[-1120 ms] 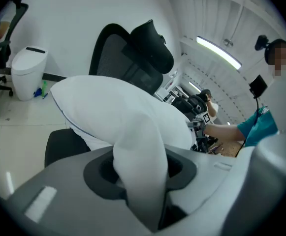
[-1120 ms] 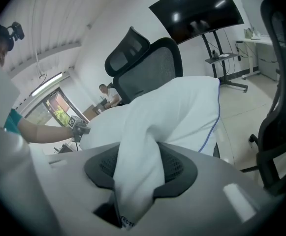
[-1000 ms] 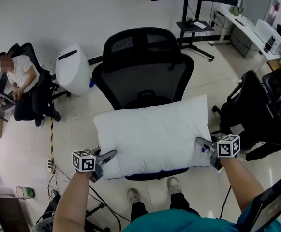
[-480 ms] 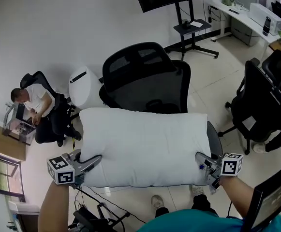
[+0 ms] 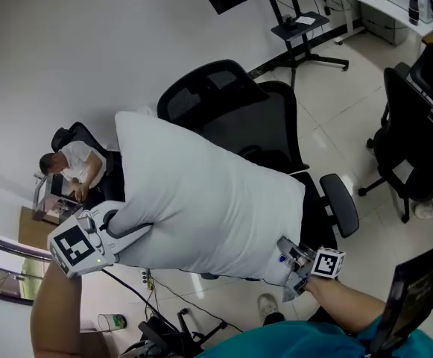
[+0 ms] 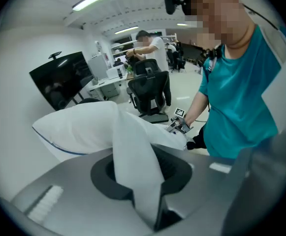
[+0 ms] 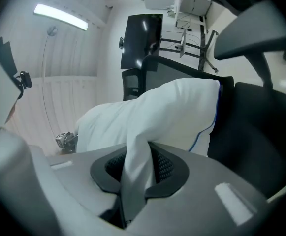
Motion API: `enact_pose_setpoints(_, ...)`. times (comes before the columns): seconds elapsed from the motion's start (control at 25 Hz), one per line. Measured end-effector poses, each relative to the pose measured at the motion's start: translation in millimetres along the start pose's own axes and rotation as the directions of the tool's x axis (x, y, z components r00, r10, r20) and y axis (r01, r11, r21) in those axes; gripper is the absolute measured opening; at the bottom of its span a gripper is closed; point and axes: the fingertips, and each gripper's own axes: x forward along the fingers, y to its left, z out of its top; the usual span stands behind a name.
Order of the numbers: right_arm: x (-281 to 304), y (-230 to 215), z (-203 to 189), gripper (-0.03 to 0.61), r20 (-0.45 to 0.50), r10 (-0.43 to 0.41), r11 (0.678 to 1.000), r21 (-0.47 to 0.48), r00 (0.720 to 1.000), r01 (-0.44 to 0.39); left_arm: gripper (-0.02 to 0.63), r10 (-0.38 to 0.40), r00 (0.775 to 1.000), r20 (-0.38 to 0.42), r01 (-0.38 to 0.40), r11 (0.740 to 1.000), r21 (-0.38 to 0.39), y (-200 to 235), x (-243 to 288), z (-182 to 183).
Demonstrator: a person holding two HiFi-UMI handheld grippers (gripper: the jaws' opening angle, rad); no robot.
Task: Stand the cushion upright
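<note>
A big white cushion (image 5: 201, 207) hangs slanted in front of the black office chair (image 5: 231, 103), its left end high and its right end low. My left gripper (image 5: 138, 230) is shut on a fold of fabric at the cushion's (image 6: 79, 127) upper left end; its jaws have just been closing on that fold. My right gripper (image 5: 287, 250) is shut on a pinch of fabric at the cushion's (image 7: 157, 112) lower right corner, its jaws likewise just closing. The left gripper view shows the right gripper (image 6: 178, 126) beyond the cushion. The cushion hides most of the chair's seat.
A person (image 5: 78, 166) sits at a desk at the far left. Another black chair (image 5: 417, 125) stands at the right, and a monitor stand (image 5: 305, 28) behind. The chair's armrest (image 5: 340, 203) juts out beside the cushion's right end. Cables (image 5: 164, 327) lie on the floor below.
The cushion has come up off the seat and tipped: my left gripper has risen with its end and rolled, while my right gripper stayed low and shifted sideways.
</note>
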Motion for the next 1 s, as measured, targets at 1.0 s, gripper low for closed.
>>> enact_pose_setpoints(1.0, 36.1, -227.5, -27.1, 0.081, 0.344, -0.183, 0.980, 0.132, 0.921, 0.146, 0.136, 0.050, 0.962, -0.268, 0.144, 0.744, 0.653, 102.1, 238.5, -35.9)
